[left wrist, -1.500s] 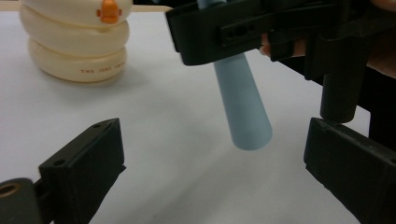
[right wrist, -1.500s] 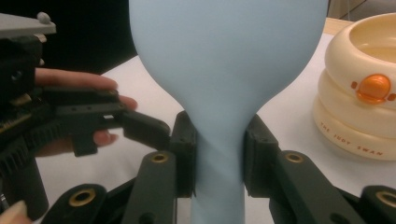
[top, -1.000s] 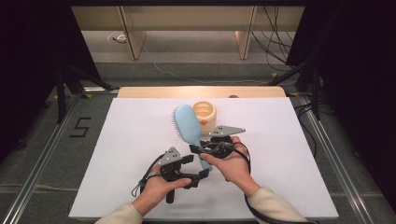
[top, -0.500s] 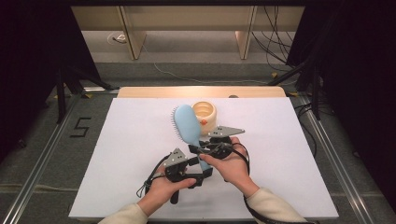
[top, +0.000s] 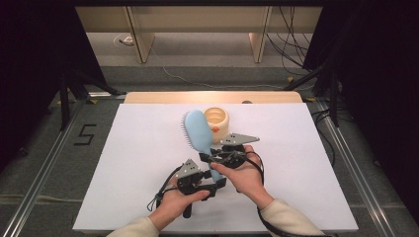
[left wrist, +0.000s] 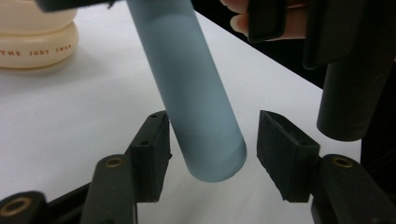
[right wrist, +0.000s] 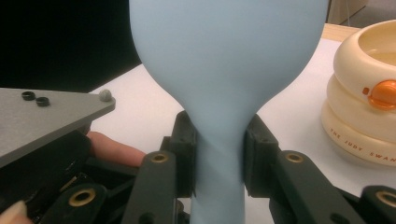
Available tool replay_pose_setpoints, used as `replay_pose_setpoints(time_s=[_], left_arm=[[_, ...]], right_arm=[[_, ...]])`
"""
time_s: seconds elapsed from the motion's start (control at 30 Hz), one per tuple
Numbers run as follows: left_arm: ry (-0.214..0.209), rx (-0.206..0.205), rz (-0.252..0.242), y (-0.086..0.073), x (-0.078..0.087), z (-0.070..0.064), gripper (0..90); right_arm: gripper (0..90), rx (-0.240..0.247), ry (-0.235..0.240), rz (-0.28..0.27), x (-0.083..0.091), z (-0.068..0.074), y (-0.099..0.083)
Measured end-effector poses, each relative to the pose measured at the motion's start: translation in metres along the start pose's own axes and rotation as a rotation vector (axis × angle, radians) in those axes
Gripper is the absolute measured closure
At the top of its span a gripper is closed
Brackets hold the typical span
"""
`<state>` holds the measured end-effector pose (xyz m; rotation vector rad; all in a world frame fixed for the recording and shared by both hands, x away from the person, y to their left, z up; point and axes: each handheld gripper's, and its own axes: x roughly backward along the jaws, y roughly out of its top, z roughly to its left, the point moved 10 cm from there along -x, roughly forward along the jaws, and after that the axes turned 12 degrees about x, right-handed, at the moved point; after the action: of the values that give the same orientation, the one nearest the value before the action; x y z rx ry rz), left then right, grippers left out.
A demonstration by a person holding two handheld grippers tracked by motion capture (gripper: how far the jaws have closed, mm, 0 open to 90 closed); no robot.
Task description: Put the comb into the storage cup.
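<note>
Pinching the neck of the pale blue hairbrush (right wrist: 224, 84), the right gripper (right wrist: 219, 154) has both pads pressed against it, which the high view blurs. From the left gripper view, the left gripper (left wrist: 212, 149) has its jaws spread around the handle's end, one pad perhaps touching. Beside the brush on the white table (top: 123, 163) sits a cream ringed container (top: 217, 121), its lettering cut off.

My right gripper (right wrist: 219, 154) sits clamped on the hairbrush (top: 197, 131) neck, the brush head beyond it. My left gripper (left wrist: 212, 154) brackets the handle's end, unclosed. The ringed container (top: 216, 121) stands right of the brush head, on the table (top: 128, 148).
</note>
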<state>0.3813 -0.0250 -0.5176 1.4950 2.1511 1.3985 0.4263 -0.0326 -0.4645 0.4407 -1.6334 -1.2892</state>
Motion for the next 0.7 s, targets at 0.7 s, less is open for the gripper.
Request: replay_pose_setpoints(time_s=[0.7], left_arm=[[0.001,0.028,-0.025,0.0039,0.0008,0.0021,56.4]], right_arm=[[70.5,-0.007,-0.004,-0.019,-0.0002,0.0024,0.0022]])
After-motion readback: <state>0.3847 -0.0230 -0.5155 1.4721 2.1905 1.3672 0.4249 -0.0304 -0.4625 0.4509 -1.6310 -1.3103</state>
